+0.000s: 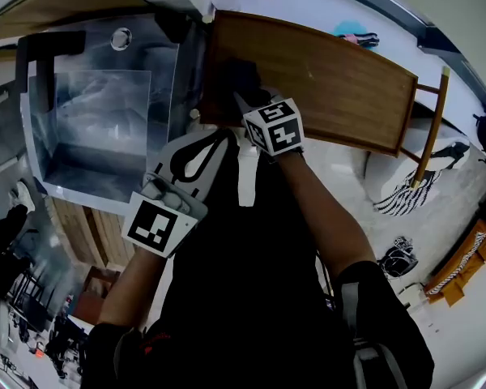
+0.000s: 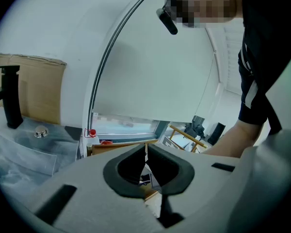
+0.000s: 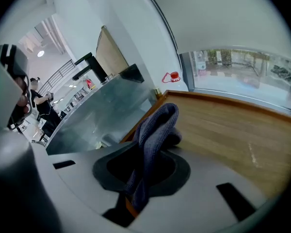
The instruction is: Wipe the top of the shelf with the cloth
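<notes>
The wooden shelf top [image 1: 332, 79] runs across the upper middle of the head view. My right gripper [image 1: 241, 87] is at its left end, shut on a dark grey cloth [image 1: 236, 73] that rests on the wood. In the right gripper view the cloth [image 3: 157, 125] bunches up between the jaws above the shelf top [image 3: 233, 130]. My left gripper [image 1: 224, 136] hangs back near the body, off the shelf. Its jaws are shut, tips touching, with nothing in them [image 2: 145, 150].
A steel sink [image 1: 97, 128] with a black tap [image 1: 44, 47] adjoins the shelf's left end. A wooden frame [image 1: 433, 120] stands at the shelf's right end, with striped fabric [image 1: 405, 193] on the floor below. A window [image 3: 242, 69] runs behind the shelf.
</notes>
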Available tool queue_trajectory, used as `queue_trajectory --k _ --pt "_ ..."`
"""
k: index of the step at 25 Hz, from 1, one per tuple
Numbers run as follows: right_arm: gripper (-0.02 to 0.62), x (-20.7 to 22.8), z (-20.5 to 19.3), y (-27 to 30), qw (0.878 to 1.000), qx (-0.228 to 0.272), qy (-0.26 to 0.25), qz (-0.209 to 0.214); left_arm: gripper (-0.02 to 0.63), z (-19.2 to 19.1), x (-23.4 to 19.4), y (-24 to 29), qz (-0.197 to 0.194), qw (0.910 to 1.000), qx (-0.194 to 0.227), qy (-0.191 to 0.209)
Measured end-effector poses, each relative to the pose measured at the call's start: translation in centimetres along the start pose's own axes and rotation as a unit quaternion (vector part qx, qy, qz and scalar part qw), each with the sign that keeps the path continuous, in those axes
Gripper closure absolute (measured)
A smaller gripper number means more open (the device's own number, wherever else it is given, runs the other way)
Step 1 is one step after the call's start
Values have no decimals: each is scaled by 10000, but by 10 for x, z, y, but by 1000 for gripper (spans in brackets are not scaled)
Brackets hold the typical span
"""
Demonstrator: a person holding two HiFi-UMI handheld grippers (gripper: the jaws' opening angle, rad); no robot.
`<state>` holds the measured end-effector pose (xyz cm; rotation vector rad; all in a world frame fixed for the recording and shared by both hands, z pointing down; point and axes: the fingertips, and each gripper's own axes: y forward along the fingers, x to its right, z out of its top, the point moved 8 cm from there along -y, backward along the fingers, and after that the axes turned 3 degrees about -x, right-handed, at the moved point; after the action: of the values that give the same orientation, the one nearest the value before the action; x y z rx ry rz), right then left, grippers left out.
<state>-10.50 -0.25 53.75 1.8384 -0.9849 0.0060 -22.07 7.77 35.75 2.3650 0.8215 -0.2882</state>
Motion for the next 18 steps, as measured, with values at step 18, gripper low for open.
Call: queue_trajectory --k 18 --pt "537 14 -33 -5 9997 -107 74 -226 574 -11 17 11 -201 9996 -173 95"
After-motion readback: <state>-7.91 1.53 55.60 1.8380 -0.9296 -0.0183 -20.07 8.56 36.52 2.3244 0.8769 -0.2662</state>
